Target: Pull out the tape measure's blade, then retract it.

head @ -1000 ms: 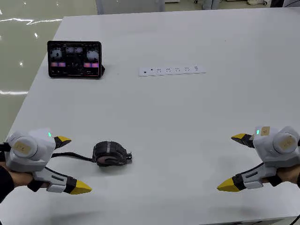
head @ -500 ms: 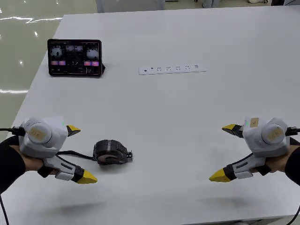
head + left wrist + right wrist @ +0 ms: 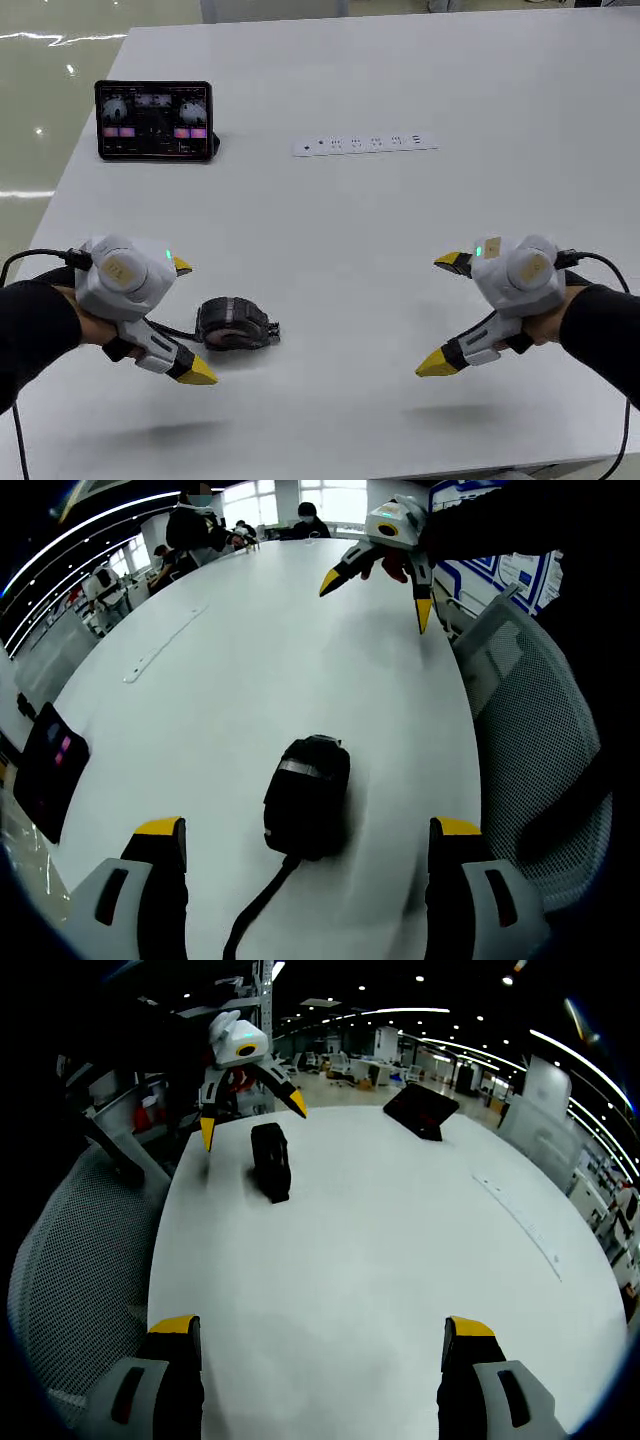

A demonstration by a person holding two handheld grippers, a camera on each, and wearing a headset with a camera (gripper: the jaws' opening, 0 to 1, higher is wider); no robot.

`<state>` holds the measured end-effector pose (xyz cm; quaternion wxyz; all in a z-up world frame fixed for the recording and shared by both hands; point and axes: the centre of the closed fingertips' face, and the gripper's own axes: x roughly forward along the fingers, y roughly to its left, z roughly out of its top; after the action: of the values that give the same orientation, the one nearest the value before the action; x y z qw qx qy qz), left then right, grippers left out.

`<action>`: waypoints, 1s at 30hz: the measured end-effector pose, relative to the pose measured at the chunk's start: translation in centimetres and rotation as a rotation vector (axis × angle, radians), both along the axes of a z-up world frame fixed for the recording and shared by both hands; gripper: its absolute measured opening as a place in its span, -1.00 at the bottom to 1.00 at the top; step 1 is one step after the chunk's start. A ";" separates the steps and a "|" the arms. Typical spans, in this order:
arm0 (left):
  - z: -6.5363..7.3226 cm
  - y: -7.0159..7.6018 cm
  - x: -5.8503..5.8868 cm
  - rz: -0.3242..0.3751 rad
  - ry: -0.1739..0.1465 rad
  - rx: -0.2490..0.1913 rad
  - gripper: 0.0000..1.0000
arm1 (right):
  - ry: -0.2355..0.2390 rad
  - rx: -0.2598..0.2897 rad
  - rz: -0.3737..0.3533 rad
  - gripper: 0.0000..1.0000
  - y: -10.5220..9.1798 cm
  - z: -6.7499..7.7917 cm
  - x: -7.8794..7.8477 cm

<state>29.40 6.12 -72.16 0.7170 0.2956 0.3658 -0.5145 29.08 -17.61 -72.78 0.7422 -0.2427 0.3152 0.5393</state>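
A black tape measure (image 3: 236,324) lies on its side on the white table, its strap trailing left; it also appears as the tape measure (image 3: 307,795) and the tape measure (image 3: 270,1159). My left gripper (image 3: 188,320) is open just left of it, its yellow tips on either side of the strap end, a short way behind the case. In the left gripper view the gripper (image 3: 307,828) stands wide with the case between and ahead of the jaws. My right gripper (image 3: 446,311) is open far to the right, with nothing between its fingers.
A tablet (image 3: 154,121) with a lit screen stands at the back left. A white power strip (image 3: 365,144) lies flat further back in the middle. The table's left edge (image 3: 62,200) drops to a glossy floor. A mesh chair (image 3: 530,710) sits by the near edge.
Both grippers have moved inward and up the table. The left one has closed in on the tape measure's strap end; the right one has come left. The tape measure has stayed put.
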 end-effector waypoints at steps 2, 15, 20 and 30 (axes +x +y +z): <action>0.0 -0.4 0.2 -0.003 0.003 -0.001 0.98 | 0.003 0.009 0.007 0.99 0.8 0.0 0.3; -1.2 -2.1 0.6 -0.058 0.032 0.049 0.98 | 0.016 0.037 0.088 0.99 6.8 -0.6 1.0; -1.5 -2.5 0.5 -0.081 0.031 0.060 0.98 | 0.029 0.044 0.118 0.99 8.8 -1.1 0.8; -2.4 -3.1 0.5 -0.131 0.035 0.089 0.98 | 0.037 0.040 0.152 0.99 11.1 -1.7 1.1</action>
<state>29.92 3.01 -74.58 0.6615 0.3411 0.3808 -0.5487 30.18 -6.50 -74.51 0.6981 -0.2410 0.2984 0.6046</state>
